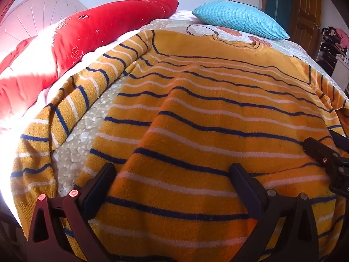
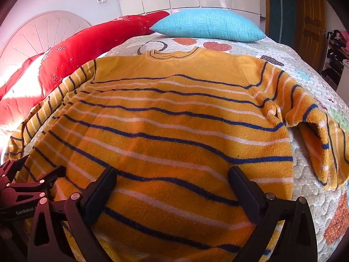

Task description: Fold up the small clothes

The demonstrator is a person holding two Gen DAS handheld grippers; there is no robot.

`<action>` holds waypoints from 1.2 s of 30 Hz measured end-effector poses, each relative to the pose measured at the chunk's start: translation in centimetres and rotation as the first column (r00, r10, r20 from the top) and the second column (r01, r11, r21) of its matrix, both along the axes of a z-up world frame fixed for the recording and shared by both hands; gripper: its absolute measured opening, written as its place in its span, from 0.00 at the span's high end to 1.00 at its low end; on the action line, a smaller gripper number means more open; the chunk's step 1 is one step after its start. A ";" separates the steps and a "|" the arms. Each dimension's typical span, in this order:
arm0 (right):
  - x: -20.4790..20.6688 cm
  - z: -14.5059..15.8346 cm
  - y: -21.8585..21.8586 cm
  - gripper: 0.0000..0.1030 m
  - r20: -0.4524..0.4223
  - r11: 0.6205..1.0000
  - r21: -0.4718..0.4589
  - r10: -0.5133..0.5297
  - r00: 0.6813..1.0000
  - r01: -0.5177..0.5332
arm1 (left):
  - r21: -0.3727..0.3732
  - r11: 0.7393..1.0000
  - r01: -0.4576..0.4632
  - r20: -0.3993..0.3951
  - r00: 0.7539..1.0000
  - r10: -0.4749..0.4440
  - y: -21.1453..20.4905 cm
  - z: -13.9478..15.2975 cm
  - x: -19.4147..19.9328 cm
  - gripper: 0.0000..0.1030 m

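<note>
Left tool [image 1: 172, 172] (jaws spread) and right tool [image 2: 172, 174] straddle sweater [image 2: 174, 131] hem.

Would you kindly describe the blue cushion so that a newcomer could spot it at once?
Start at the bed with its patterned quilt. At its far end, beyond the neckline of the striped sweater, lies the blue cushion. It is plain turquoise with a waffle texture, whereas the pillow beside it is red with white embroidery.
</note>
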State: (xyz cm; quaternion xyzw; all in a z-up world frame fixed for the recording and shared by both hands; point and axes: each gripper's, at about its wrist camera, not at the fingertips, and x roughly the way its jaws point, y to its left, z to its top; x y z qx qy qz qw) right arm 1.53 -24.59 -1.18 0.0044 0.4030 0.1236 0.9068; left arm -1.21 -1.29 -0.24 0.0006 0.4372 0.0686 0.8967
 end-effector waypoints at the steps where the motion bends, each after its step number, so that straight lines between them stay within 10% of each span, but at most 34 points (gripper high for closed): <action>1: 0.0 0.0 -0.1 0.00 -0.001 1.000 0.008 0.000 1.000 0.000 | 0.011 1.000 0.002 0.007 1.000 -0.002 -0.1 0.0 -0.1 0.00; 12: 1.0 -0.1 -1.1 0.00 -0.080 0.997 0.062 0.040 0.996 -0.035 | -0.027 1.000 0.011 -0.001 1.000 -0.011 0.4 0.0 -0.3 0.00; 19: 0.7 -0.6 0.7 0.00 -0.092 0.997 -0.065 0.039 0.995 -0.045 | -0.114 0.989 0.098 0.017 0.995 -0.096 1.7 2.9 -2.1 0.08; 26: 0.4 -0.5 0.2 0.00 -0.069 0.998 -0.048 0.042 0.997 -0.045 | -0.069 0.996 0.049 0.116 0.992 -0.041 9.4 9.2 -3.0 0.08; 32: 0.4 -0.3 0.1 0.00 -0.065 0.999 -0.026 0.046 0.997 -0.048 | -0.111 0.987 -0.119 -0.004 0.993 0.119 18.5 7.1 2.0 0.10; 34: 0.4 -0.3 0.0 0.00 -0.065 0.998 -0.029 0.046 0.997 -0.048 | -0.142 0.983 -0.116 -0.061 0.992 0.108 19.7 5.4 3.4 0.38; 36: 0.5 -0.3 -0.2 0.00 -0.065 0.998 -0.027 0.049 0.997 -0.051 | -0.164 0.979 -0.118 -0.135 0.986 0.096 20.2 3.7 4.7 0.86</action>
